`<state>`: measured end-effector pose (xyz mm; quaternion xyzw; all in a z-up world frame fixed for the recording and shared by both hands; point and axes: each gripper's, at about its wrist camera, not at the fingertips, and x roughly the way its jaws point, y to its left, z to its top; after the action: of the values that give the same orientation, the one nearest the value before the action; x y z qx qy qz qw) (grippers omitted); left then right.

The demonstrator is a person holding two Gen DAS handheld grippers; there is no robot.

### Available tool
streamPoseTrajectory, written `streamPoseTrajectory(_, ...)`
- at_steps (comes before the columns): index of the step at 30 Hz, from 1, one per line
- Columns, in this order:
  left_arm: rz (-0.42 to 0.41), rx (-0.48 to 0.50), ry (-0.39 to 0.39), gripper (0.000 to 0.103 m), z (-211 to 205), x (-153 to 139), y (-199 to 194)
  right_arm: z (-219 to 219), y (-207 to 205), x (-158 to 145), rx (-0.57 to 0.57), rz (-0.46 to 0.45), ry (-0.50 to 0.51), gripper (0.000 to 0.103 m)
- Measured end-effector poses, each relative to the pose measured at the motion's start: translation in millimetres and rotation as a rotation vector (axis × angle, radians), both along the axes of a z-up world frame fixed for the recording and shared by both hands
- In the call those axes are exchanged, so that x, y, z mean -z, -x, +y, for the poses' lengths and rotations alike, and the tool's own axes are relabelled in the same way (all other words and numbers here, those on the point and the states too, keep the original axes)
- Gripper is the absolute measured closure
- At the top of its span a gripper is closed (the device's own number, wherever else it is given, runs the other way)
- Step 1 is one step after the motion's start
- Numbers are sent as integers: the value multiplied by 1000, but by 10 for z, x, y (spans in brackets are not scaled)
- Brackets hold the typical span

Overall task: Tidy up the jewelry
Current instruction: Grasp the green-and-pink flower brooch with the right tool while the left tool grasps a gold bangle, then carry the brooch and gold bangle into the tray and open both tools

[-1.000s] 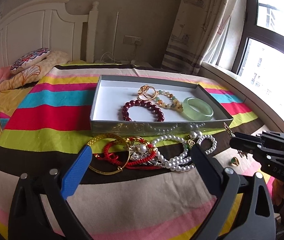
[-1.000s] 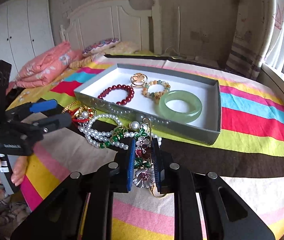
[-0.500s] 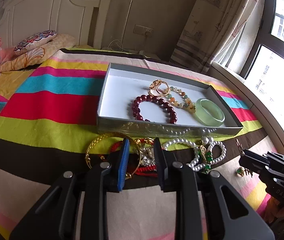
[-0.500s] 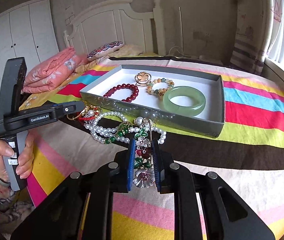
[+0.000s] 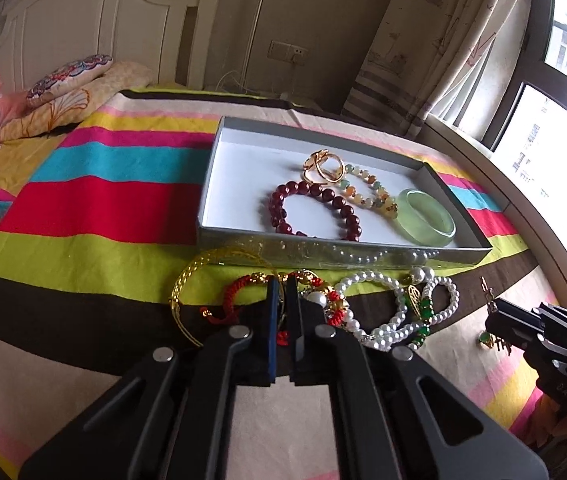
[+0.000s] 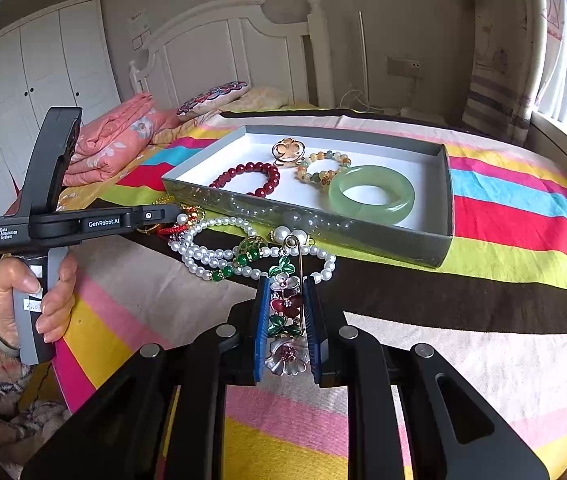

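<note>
Since a second ago the left gripper (image 5: 281, 292) has gone from wide open above the pile to nearly closed, its fingers (image 5: 272, 320) now pinched down among the red cord (image 5: 243, 286) and the gold bangle (image 5: 191, 276); the right gripper (image 6: 286, 308) has hardly shifted and keeps its clamp on the brooch (image 6: 285, 312). At far left of the pile, the bangle lies looped on the bedspread (image 5: 83, 208) just before the tray (image 5: 209, 184), and the cord crosses it. Which of the two the left fingers actually hold I cannot tell, since the strands overlap in the narrow gap. That is the main risk: a lift from here could drag the whole tangle, because the cord also runs into the pearls (image 5: 387, 312) beside it, and beads could snag on the tray wall or scatter. A thin cord may equally slip out of so slight a pinch. Further right, the pearls with their green beads lie in loose coils that touch the brooch's pin in the right view, so raising the brooch may hook a strand and pull it along. The tray already holds the red beads (image 6: 249, 178), a gold ring (image 6: 287, 150), a mixed bracelet (image 6: 323, 164) and the jade bangle (image 6: 371, 194); dropping metal on the jade could chip it. At far right a small green ring (image 5: 485, 338) sits by the right gripper, easy to knock off the bed.
</note>
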<state>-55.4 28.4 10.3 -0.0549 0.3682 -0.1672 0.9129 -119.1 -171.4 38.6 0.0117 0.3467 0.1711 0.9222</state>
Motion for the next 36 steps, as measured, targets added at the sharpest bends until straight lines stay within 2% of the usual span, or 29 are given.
streamPoseTrajectory(6,-91,-41,-4,100,63,-158,235,-27,20,-13,6,-17,-13,85)
streamPoseTrajectory(11,-152,-44,-43,100,82,-310,369,-48,29,-36,8,-29,-19,85)
streamPoseTrajectory(19,-192,-2,-103,100,-34,-467,362,-78,32,-158,17,-61,-23,85)
streamPoseTrajectory(27,-201,68,-189,100,-267,-555,88,-123,-140,-354,36,-105,17,85)
streamPoseTrajectory(36,-131,220,-307,100,-593,-634,-650,-266,-703,-555,69,-92,69,85)
